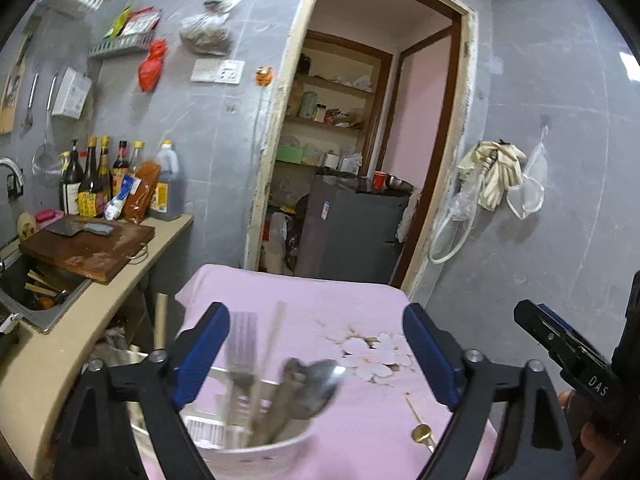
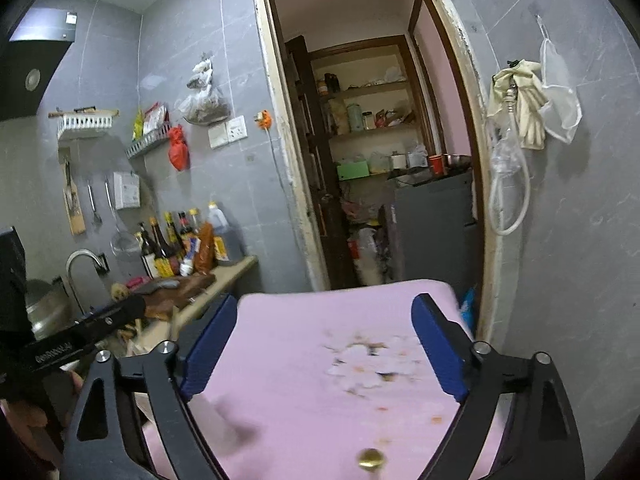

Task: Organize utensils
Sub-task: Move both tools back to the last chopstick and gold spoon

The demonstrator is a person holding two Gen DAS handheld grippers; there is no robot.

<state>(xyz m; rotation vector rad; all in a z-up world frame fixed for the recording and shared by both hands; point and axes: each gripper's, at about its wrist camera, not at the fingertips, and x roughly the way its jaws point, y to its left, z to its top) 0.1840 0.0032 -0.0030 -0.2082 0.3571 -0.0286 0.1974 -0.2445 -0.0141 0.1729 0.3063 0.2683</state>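
From the left wrist view, the left gripper [image 1: 316, 356] stands with its blue pads spread wide, nothing pressed between them. Just below, at about six o'clock, sits a white holder [image 1: 256, 452] with a fork [image 1: 242, 344], chopsticks [image 1: 272, 344] and a spoon [image 1: 320, 380] standing in it, all blurred. A small gold spoon [image 1: 420, 426] lies apart on the pink cloth [image 1: 320, 288] at four o'clock. The cloth's far edge runs at twelve o'clock, with bare pink between it and the holder. The counter edge [image 1: 132, 276] passes close at nine o'clock.

From the right wrist view, the right gripper [image 2: 324, 352] is likewise wide and empty over open cloth. The gold spoon's bowl shows at six o'clock, though the smear there makes its lie hard to judge. The cloth's right corner [image 2: 448, 292] falls near the doorframe [image 2: 486, 280] at two o'clock.
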